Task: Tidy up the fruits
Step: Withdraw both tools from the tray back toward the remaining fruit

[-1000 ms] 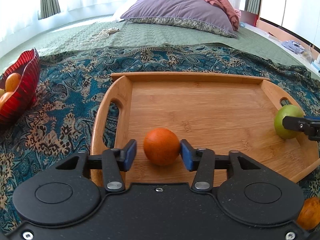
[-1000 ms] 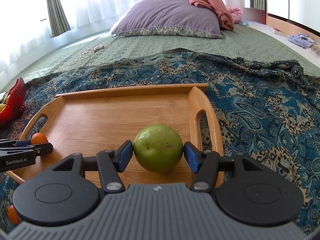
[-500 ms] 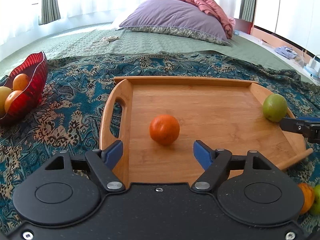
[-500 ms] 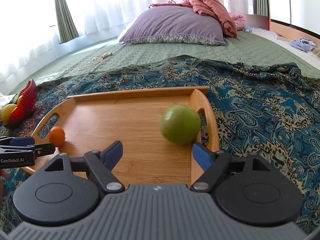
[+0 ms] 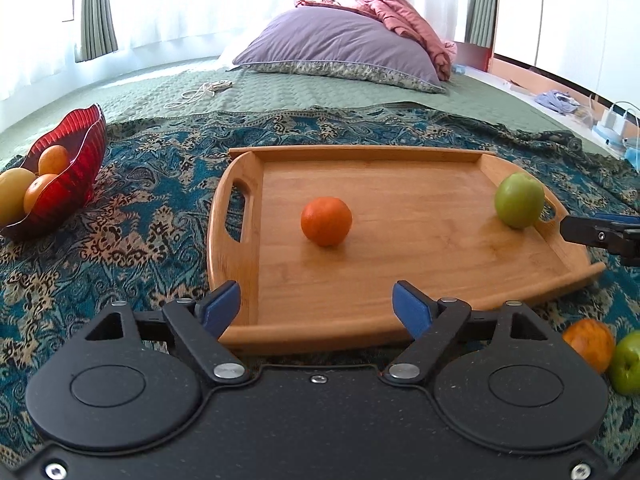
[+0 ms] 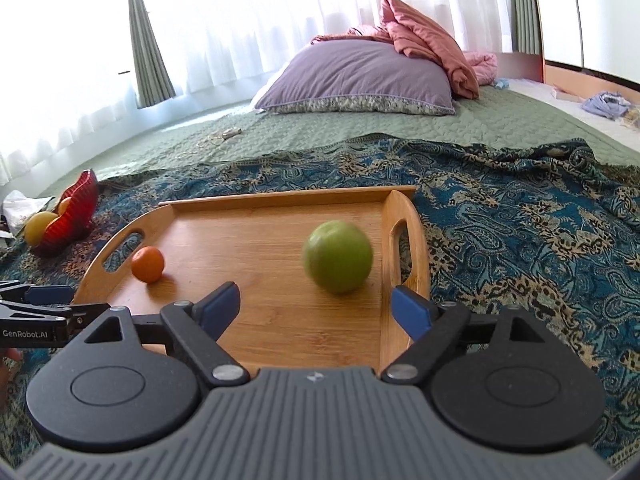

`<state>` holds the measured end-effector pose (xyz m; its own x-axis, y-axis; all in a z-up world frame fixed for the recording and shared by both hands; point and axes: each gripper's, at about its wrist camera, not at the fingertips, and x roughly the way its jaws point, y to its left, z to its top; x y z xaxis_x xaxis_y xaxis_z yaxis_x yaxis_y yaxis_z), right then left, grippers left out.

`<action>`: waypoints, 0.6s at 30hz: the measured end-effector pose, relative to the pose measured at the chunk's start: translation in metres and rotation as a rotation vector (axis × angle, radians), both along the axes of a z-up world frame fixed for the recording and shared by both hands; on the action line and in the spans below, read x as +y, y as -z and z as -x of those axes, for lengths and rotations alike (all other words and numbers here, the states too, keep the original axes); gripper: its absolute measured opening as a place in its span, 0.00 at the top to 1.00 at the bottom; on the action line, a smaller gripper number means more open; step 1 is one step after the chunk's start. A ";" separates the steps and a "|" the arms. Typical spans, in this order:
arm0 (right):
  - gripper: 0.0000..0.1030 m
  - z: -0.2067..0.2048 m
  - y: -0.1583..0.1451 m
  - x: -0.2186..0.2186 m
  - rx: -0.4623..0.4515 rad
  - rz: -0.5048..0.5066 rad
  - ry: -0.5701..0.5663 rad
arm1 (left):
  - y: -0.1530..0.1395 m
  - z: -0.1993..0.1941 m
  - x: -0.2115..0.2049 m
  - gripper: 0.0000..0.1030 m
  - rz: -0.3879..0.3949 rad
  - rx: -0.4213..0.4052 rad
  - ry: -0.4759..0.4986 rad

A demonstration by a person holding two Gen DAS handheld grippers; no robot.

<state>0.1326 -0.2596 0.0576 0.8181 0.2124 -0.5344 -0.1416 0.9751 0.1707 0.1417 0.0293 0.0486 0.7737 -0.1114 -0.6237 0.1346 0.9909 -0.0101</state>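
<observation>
A wooden tray (image 5: 400, 280) lies on a patterned blue cloth. An orange (image 5: 326, 221) rests on its left half; it also shows in the right wrist view (image 6: 148, 264). A green apple (image 6: 338, 256) rests near the tray's right handle, also in the left wrist view (image 5: 519, 199). My left gripper (image 5: 316, 306) is open and empty at the tray's near edge, behind the orange. My right gripper (image 6: 316, 306) is open and empty, just behind the apple. Each gripper's tip shows at the edge of the other view.
A red glass bowl (image 5: 72, 178) with several oranges and yellow fruit stands left of the tray. Another orange (image 5: 590, 344) and a green apple (image 5: 628, 362) lie on the cloth at the near right. A purple pillow (image 5: 344, 50) lies far back on the bed.
Both grippers opened, letting go of the orange and the green apple on the tray, then drew back toward me. Both fruits stay on the tray.
</observation>
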 end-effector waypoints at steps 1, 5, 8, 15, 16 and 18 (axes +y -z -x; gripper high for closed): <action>0.11 0.003 0.000 0.001 -0.007 0.009 -0.006 | 0.000 0.003 -0.001 0.20 -0.001 -0.003 0.003; 0.10 0.015 0.003 0.003 -0.030 0.048 -0.021 | 0.002 0.012 -0.003 0.19 0.003 -0.006 0.008; 0.09 0.024 0.003 0.003 -0.047 0.051 -0.031 | 0.003 0.019 -0.003 0.19 0.010 -0.007 0.010; 0.04 0.044 0.004 -0.002 -0.096 0.063 -0.064 | 0.007 0.035 0.000 0.19 0.030 -0.004 0.005; 0.03 0.047 0.005 -0.002 -0.100 0.066 -0.066 | 0.008 0.038 0.001 0.19 0.029 -0.007 0.004; 0.01 0.052 0.006 -0.003 -0.107 0.074 -0.065 | 0.009 0.043 0.003 0.19 0.025 -0.014 0.003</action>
<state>0.0804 -0.2628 0.0512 0.8571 0.2293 -0.4614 -0.2179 0.9728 0.0788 0.0982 0.0320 0.0398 0.7822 -0.1292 -0.6094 0.1378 0.9899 -0.0330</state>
